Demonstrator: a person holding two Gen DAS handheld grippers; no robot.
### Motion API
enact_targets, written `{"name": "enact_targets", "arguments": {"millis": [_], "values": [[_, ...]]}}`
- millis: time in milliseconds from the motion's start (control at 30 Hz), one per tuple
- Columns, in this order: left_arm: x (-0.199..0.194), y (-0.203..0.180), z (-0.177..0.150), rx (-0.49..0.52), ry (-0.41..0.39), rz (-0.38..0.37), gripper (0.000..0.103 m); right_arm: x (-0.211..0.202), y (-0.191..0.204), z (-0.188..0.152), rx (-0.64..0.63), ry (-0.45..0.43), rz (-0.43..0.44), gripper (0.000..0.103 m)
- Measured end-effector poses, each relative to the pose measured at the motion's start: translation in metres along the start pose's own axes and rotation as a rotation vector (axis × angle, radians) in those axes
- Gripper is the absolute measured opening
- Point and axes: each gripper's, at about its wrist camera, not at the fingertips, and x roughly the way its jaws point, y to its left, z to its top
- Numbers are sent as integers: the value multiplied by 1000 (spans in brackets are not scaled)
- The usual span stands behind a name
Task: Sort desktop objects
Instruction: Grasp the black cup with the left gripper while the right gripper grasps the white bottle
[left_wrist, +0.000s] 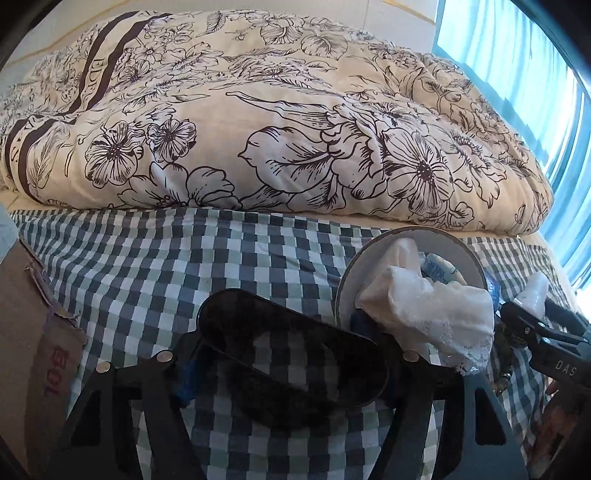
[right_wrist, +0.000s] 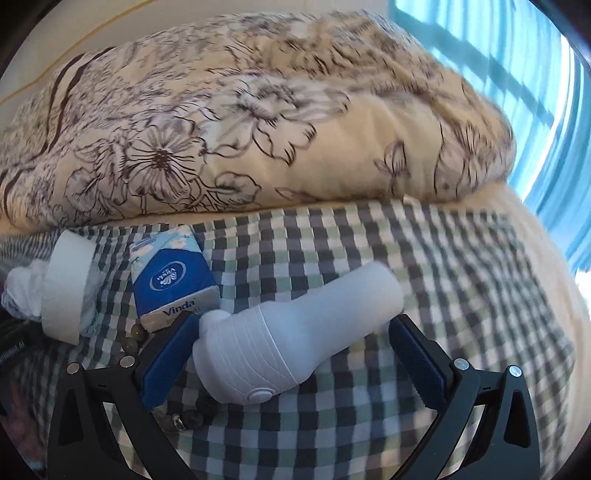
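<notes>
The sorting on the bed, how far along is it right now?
Looks done: a white bowl already holds a lace cloth and a small tube. In hand: the left gripper is shut on a black sunglasses-like piece; the right gripper is open around a white bottle, not yet gripping. Left: the Vinda tissue pack, the paper roll and the beads lie loose.

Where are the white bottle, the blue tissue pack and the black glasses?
white bottle (right_wrist: 295, 332): right wrist view, ribbed middle.
blue tissue pack (right_wrist: 173, 284): right wrist view, blue front.
black glasses (left_wrist: 295, 347): left wrist view, frame.
</notes>
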Motion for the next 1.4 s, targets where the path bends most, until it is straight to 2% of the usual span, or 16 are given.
{"name": "enact_targets", "arguments": {"millis": [133, 233, 300, 333, 367, 700, 733, 767, 833, 900, 1000, 1033, 1067, 1133, 1200, 1400], "values": [[-2, -1, -1, 5, -4, 10, 72, 11, 4, -1, -74, 57, 12, 103], [-7, -2, -2, 12, -5, 20, 72, 11, -4, -3, -16, 57, 38, 100], [-13, -3, -4, 15, -8, 11, 72, 9, -8, -4, 8, 63, 54, 80], [-15, -4, -5, 17, -8, 9, 72, 8, -9, -4, 12, 68, 52, 63], [-17, -4, -6, 20, -8, 9, 72, 7, -10, -6, 13, 72, 44, 57], [-48, -12, -13, 42, -21, -1, 72, -23, -30, -20, 86, 42, 114, 53], [-51, -13, -14, 43, -21, -1, 72, -27, -31, -22, 90, 42, 124, 45], [-54, -14, -14, 45, -22, 1, 72, -31, -32, -26, 90, 45, 129, 12], [-61, -15, -16, 44, -23, -3, 72, -37, -30, -34, 70, 54, 110, 7], [-68, -17, -17, 44, -28, -6, 72, -38, -28, -41, 53, 75, 114, 7], [-80, -18, -17, 47, -46, -7, 72, -45, -35, -47, 94, 45, 143, 11], [-84, -19, -17, 46, -50, -7, 72, -45, -38, -46, 122, 41, 162, 28], [-87, -18, -17, 44, -54, -10, 72, -46, -42, -44, 161, 32, 186, 56], [-94, -19, -16, 44, -64, -12, 72, -48, -48, -36, 257, -15, 228, 85], [-101, -17, -14, 43, -73, -11, 72, -45, -52, -25, 312, -30, 239, 86], [-127, -10, -6, 28, -111, -6, 72, -1, -43, 17, 341, 47, 179, 86]]}}
